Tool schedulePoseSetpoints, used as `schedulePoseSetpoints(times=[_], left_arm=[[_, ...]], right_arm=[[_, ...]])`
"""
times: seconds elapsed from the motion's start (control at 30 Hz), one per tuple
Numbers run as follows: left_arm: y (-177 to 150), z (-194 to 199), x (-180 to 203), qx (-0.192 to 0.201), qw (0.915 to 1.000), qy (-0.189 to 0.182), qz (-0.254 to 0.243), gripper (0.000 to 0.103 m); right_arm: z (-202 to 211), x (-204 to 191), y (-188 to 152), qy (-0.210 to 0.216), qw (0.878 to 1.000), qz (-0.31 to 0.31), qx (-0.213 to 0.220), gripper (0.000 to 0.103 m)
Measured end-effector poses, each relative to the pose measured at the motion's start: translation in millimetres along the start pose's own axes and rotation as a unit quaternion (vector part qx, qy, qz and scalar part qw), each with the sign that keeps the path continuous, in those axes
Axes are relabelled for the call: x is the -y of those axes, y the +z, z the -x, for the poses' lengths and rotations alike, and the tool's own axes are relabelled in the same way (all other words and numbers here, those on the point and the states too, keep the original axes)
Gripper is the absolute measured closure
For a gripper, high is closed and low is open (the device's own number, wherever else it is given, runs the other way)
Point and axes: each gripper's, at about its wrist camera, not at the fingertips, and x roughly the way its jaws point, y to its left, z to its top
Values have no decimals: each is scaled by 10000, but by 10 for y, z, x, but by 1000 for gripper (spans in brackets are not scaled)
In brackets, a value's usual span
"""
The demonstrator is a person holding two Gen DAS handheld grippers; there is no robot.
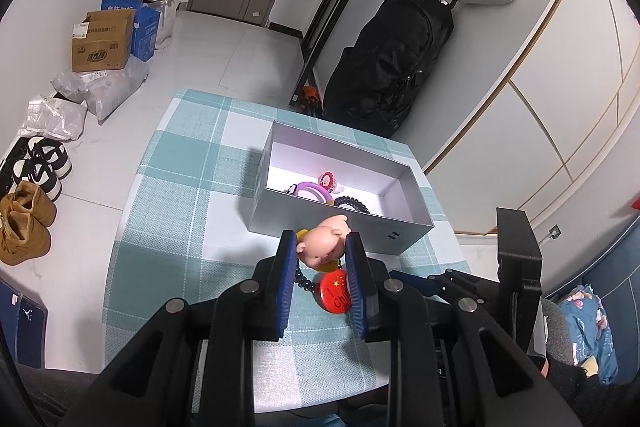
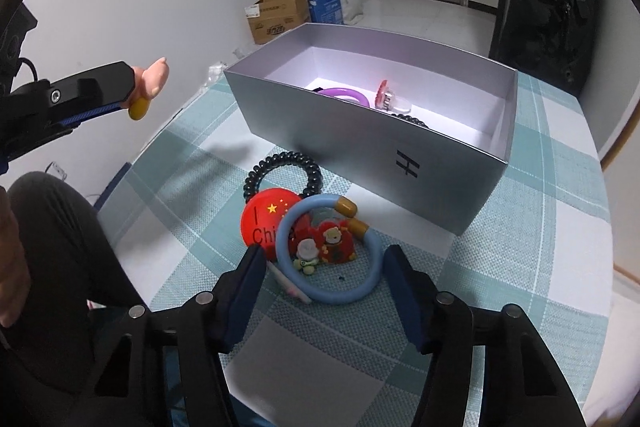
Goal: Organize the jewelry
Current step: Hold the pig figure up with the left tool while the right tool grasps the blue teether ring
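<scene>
The table carries a woven cloth checked in teal and white, which gives small pieces a non-slip bed. On it sits the grey box, stiff card with a matt finish and a white floor, lid off so that items can be dropped straight in. It already holds a purple ring, a red-trimmed clip and a dark beaded band, so I judge the sorting partly done.

My left gripper is clamped on a pink pig toy, smooth moulded plastic with a yellow part below, held clear of the cloth and just short of the box's near wall; I judge it bound for the box.

My right gripper stands with jaws spread wide, touching nothing, low over the remaining heap. That heap lies near the box: a blue ring, tubular with gold end caps; a glossy red round badge; a black coiled hair tie, springy by its look; and two small figure charms inside the ring.
</scene>
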Motion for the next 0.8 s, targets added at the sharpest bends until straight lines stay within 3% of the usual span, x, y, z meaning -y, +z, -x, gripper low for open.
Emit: schedulePoseSetpoints(times=[0.3,0.8], left_arm=[[7,-18,-10,-50,10000,2,1,84],[-16,-59,4,-108,9999,55,-43,84]], right_arm=[[16,-19,42,29,9999,-12,160,43],[225,155,65,480,9962,-537,482,43]])
